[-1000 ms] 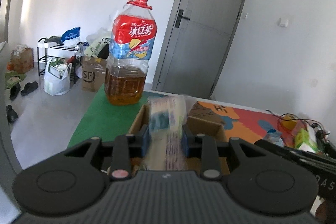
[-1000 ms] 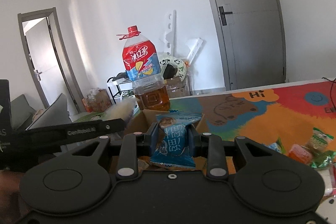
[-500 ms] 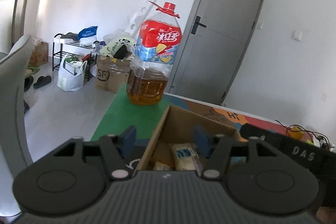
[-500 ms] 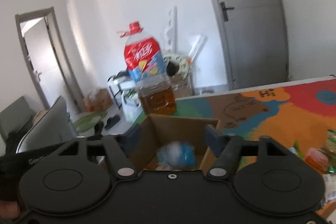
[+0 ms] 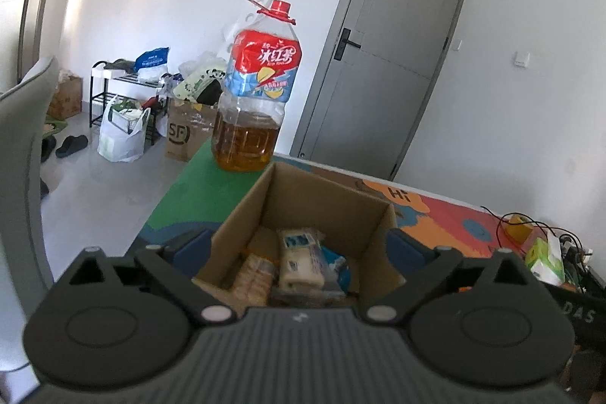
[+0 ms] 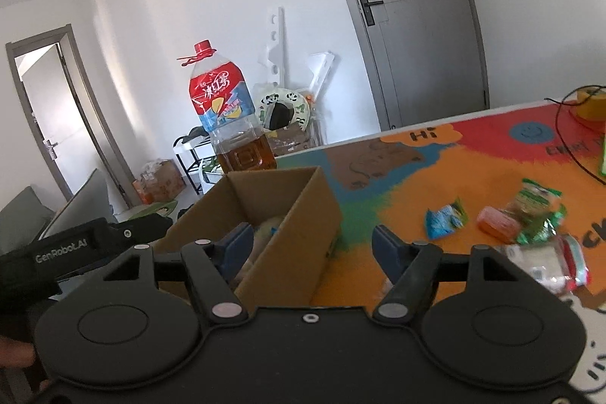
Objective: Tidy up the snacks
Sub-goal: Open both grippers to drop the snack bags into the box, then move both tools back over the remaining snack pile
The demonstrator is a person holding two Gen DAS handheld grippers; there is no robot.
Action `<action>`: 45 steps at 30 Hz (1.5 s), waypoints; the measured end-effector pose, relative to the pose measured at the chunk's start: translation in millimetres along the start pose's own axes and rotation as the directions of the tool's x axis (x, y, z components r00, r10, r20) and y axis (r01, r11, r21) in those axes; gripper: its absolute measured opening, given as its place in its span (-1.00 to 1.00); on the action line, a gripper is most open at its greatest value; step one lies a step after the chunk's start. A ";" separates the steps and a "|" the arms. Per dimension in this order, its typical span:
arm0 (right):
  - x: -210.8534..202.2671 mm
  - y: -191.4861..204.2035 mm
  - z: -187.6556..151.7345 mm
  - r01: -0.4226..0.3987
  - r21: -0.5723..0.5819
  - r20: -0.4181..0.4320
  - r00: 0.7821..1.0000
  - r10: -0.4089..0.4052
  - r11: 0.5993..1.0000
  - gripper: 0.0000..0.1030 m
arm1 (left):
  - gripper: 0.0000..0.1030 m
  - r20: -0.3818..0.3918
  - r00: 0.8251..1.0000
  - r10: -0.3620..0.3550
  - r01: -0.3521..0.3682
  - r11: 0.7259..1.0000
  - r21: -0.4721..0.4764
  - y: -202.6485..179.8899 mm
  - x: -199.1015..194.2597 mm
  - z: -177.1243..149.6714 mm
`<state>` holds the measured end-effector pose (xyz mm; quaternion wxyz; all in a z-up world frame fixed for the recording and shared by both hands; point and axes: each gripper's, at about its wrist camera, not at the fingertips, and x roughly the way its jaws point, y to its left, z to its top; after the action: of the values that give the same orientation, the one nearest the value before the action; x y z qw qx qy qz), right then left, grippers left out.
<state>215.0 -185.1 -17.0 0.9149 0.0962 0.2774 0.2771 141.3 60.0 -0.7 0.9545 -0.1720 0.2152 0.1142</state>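
An open cardboard box (image 5: pixel 322 192) stands on the colourful mat and holds several snack packets, among them a pale yellow one (image 5: pixel 303 262). My left gripper (image 5: pixel 299 248) is open and empty, its fingers wide on either side of the box. The box (image 6: pixel 288 214) also shows in the right wrist view. My right gripper (image 6: pixel 308 245) is open and empty over the box's right wall. Loose snacks lie on the mat to the right: a blue packet (image 6: pixel 443 220), an orange one (image 6: pixel 496 224), green ones (image 6: pixel 538 211) and a clear red-edged one (image 6: pixel 549 262).
A large bottle of amber drink (image 5: pixel 253 93) stands behind the box near the table's far left edge. A green carton (image 5: pixel 545 258) and cables (image 5: pixel 522 222) sit at the table's right. A grey chair (image 5: pixel 19 177) is at the left, floor clutter beyond.
Both grippers opened and let go their snack packets, which dropped into the box. Both grippers have since drawn back, and the right one has swung to the right.
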 end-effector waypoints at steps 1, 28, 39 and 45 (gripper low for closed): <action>-3.6 -1.2 -0.9 -0.003 0.000 -0.001 1.000 0.003 1.000 0.38 | 0.95 -0.004 1.000 -0.001 0.001 1.000 0.000 -1.4 -2.3 -1.9; -82.1 -71.3 -17.9 0.116 0.078 0.055 0.991 -0.120 0.990 0.90 | 1.00 -0.068 0.986 -0.150 0.156 0.984 0.084 -80.8 -38.5 -44.5; -96.3 -110.7 -23.6 0.164 0.128 0.065 0.983 -0.174 0.978 1.00 | 1.00 -0.099 0.976 -0.195 0.206 0.972 0.112 -120.2 -20.4 -64.2; -98.1 -133.4 -28.2 0.180 0.144 0.070 0.979 -0.191 0.973 0.99 | 0.99 -0.114 0.970 -0.215 0.228 0.966 0.118 -139.5 -8.4 -74.6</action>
<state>191.8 -349.9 -39.8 0.9388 0.1439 0.2650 0.1664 146.9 -96.9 -21.3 0.9585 -0.1378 0.2491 -0.0164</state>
